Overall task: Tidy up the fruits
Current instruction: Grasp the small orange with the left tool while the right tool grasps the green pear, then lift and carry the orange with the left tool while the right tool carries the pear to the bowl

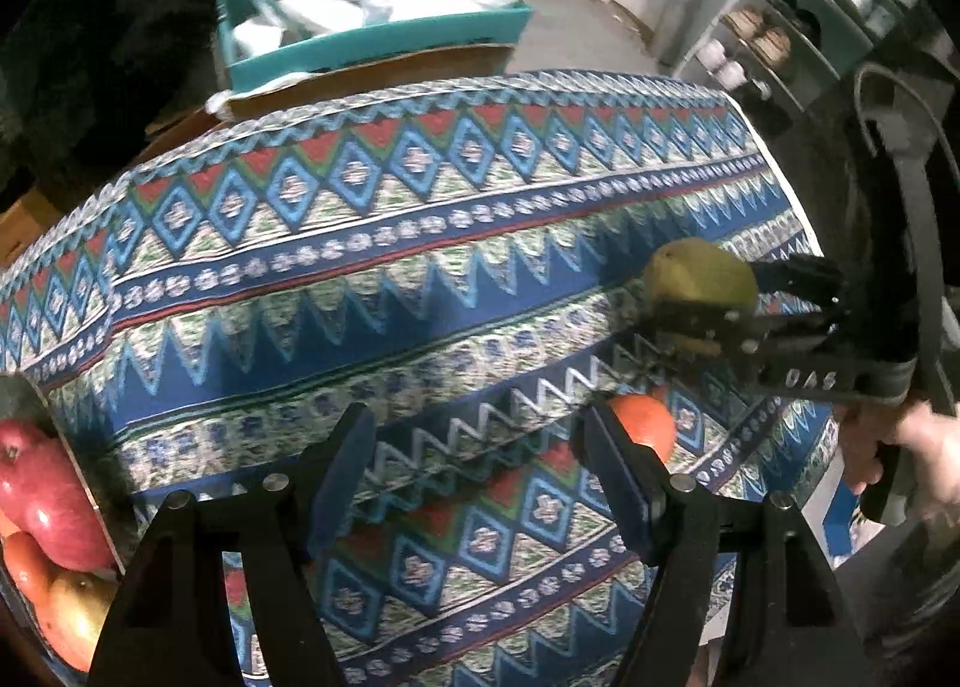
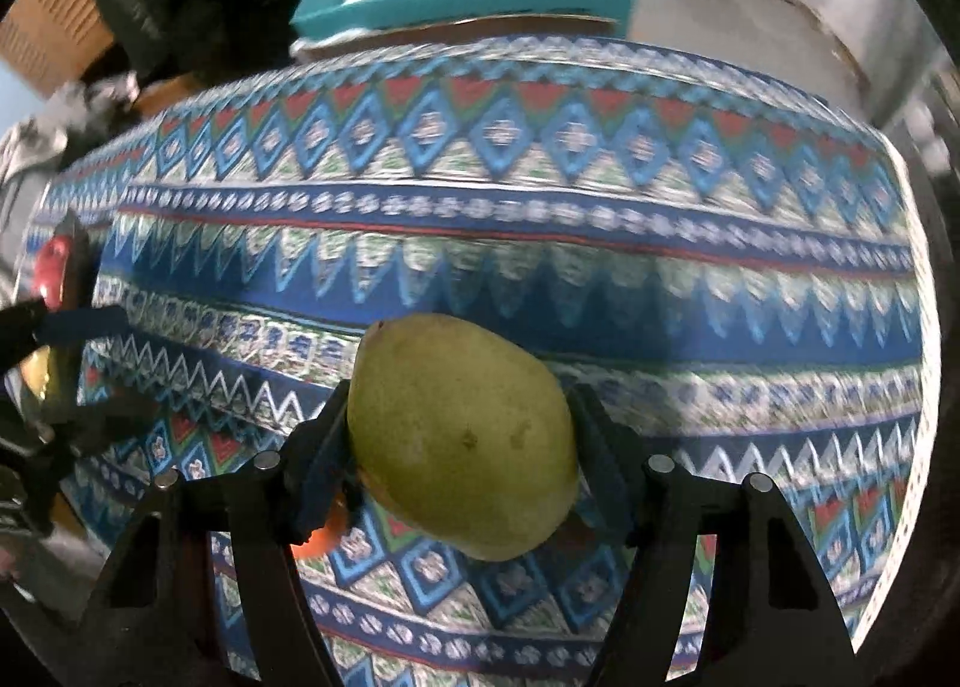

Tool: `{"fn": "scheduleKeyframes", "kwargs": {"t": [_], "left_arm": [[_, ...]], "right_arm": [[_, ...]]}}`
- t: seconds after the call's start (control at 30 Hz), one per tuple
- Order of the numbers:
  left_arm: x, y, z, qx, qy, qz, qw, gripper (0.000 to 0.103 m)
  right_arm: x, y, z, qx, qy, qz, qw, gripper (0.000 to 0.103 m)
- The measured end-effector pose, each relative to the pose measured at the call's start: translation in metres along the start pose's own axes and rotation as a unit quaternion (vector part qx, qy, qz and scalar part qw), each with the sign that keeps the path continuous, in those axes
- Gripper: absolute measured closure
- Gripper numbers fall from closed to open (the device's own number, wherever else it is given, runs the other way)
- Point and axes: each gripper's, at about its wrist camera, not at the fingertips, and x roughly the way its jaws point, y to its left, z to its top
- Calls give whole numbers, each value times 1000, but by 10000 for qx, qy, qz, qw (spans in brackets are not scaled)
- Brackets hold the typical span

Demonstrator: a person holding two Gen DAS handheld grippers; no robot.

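My right gripper point(image 2: 462, 435) is shut on a green mango point(image 2: 462, 435) and holds it above the patterned tablecloth point(image 2: 540, 219); it also shows in the left wrist view point(image 1: 699, 291) at the right, the mango point(image 1: 696, 270) between its fingers. An orange point(image 1: 645, 426) lies on the cloth below it and peeks out under the mango point(image 2: 321, 537). My left gripper point(image 1: 480, 459) is open and empty above the cloth. At the far left, a container point(image 1: 18, 393) holds a red apple point(image 1: 42, 501), an orange fruit point(image 1: 24, 573) and a yellowish fruit point(image 1: 75, 621).
A teal tray point(image 1: 384, 36) with plastic bags sits on a cardboard box beyond the table's far edge. A metal rack point(image 1: 798, 21) with jars stands at the back right. Dark cloth point(image 1: 90, 27) hangs at the back left.
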Motion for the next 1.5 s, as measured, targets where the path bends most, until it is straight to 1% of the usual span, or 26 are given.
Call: {"fn": "scheduleKeyframes", "kwargs": {"t": [0.1,0.17,0.4,0.6,0.73,0.87,0.97,1.0,1.1,1.27,1.5], "left_arm": [[3,-17,1,185,14,-46,9998,28],[6,-27,-1,298,31,-88,9995,25],[20,-60,-5,741,186,-52,9971,25],[36,-70,-8,826,322,-57,9961,25],[46,-73,-9,914,419,-49,9949,25],[50,-76,-10,1017,415,-33,9939,25],[54,-77,-11,1057,455,-51,9933,37],[56,-77,-12,1068,480,-59,9931,44],[56,-80,-14,1136,474,-111,9923,54],[54,-89,-16,1342,321,45,9904,56],[33,-75,-13,1173,109,48,9930,56]], "right_arm": [[-12,-14,-11,168,-75,-34,9998,34],[-18,-22,-21,277,-108,-2,9996,34],[-31,-34,-42,408,-93,-58,9991,34],[-33,-32,-51,337,-54,-164,9993,34],[-34,-34,-52,413,-103,-88,9991,34],[-36,-35,-51,442,-128,-24,9989,34],[-35,-35,-49,464,-123,-18,9988,34],[-35,-35,-49,468,-128,-12,9988,34],[-35,-34,-48,462,-139,-16,9988,34],[-36,-30,-44,406,-173,-31,9990,34],[-47,-22,-40,319,-376,-12,9988,34]]}}
